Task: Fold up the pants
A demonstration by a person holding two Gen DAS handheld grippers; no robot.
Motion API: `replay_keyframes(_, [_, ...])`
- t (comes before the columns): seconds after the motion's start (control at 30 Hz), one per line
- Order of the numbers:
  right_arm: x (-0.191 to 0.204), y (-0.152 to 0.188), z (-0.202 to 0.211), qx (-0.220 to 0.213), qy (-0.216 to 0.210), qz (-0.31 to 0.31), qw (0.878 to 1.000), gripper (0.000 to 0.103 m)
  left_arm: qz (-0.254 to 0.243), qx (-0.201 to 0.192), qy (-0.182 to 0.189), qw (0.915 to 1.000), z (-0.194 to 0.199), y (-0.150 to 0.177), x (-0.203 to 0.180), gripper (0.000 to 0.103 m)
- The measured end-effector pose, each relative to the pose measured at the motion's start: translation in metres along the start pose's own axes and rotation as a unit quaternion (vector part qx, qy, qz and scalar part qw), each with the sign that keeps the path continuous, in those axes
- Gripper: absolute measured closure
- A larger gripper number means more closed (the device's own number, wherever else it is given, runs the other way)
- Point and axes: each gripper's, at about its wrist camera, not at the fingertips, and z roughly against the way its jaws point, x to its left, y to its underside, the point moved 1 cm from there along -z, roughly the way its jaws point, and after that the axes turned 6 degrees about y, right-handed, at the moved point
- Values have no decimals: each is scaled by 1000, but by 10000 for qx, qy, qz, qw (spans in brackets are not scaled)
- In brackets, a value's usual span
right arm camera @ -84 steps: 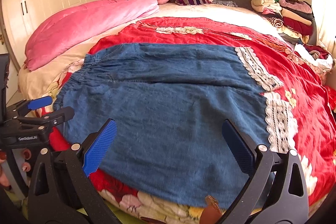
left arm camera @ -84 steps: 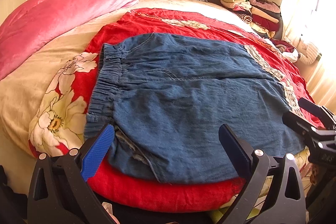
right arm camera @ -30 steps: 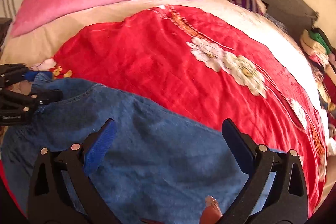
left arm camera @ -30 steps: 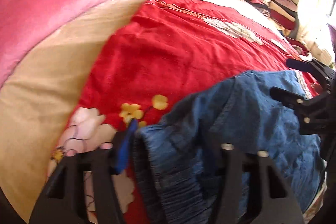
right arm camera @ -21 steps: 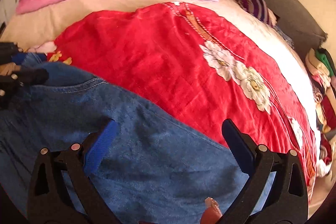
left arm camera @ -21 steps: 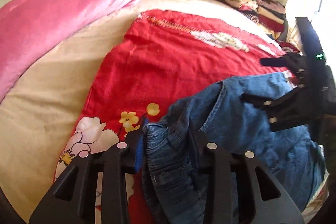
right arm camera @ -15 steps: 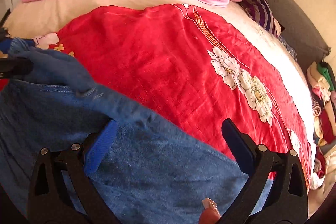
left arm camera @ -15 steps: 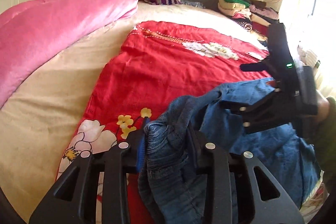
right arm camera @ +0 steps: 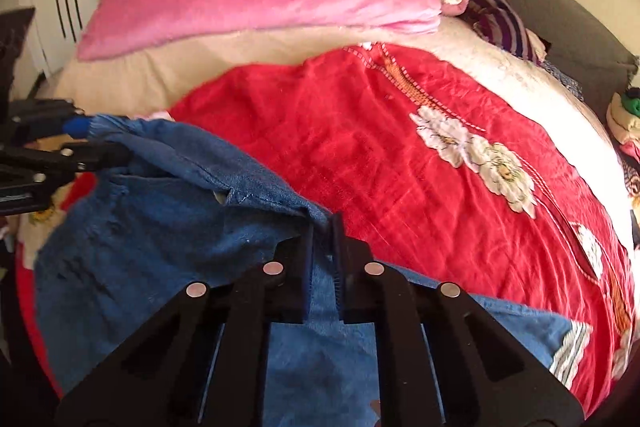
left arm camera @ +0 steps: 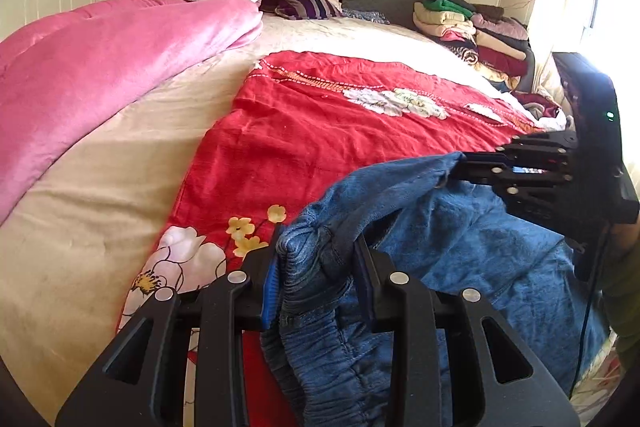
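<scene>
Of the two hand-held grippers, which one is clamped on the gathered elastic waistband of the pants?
The left hand-held gripper: its pads pinch the ribbed, bunched waistband of the denim pants. The right hand-held gripper grips a flat, ungathered edge instead.

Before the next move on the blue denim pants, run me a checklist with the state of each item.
1. Left gripper shut on the blue denim pants at the gathered elastic waistband: ok.
2. Right gripper shut on a stitched edge of the pants: ok.
3. Fabric between the two grips taut: not ok, it sags and bunches.
4. Held edge lifted off the red floral bedspread: ok in both views.
5. Lace-trimmed leg hems lined up: cannot tell, only one corner shows.
6. Red bedspread ahead free of other items for laying the fold: ok; the pink quilt lies off to the side.
</scene>
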Motion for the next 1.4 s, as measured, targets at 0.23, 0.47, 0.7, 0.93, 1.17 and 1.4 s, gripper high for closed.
replay_keyframes(0.23, [0,17,45,-389,-105,-377,9985,101,-48,-223,106,9997,24,5,-9,73])
replay_keyframes(0.47, [13,42,82,-615,-302,-562,9961,101,-85,-473,209,9986,53,25,-20,73])
replay_keyframes(0.7, [27,62,111,-783,-483,-572,9941,101,-65,-626,353,9974,82,48,-28,73])
replay_keyframes(0.93, [44,82,130,-819,-657,-508,9932,101,-101,-603,396,9973,98,70,-33,73])
replay_keyframes(1.17, [68,105,144,-784,-895,-305,9924,101,-191,-410,305,9985,106,95,-35,73])
replay_keyframes(1.4, [87,131,145,-512,-1132,-180,9921,101,-322,-129,119,9993,108,120,-38,70])
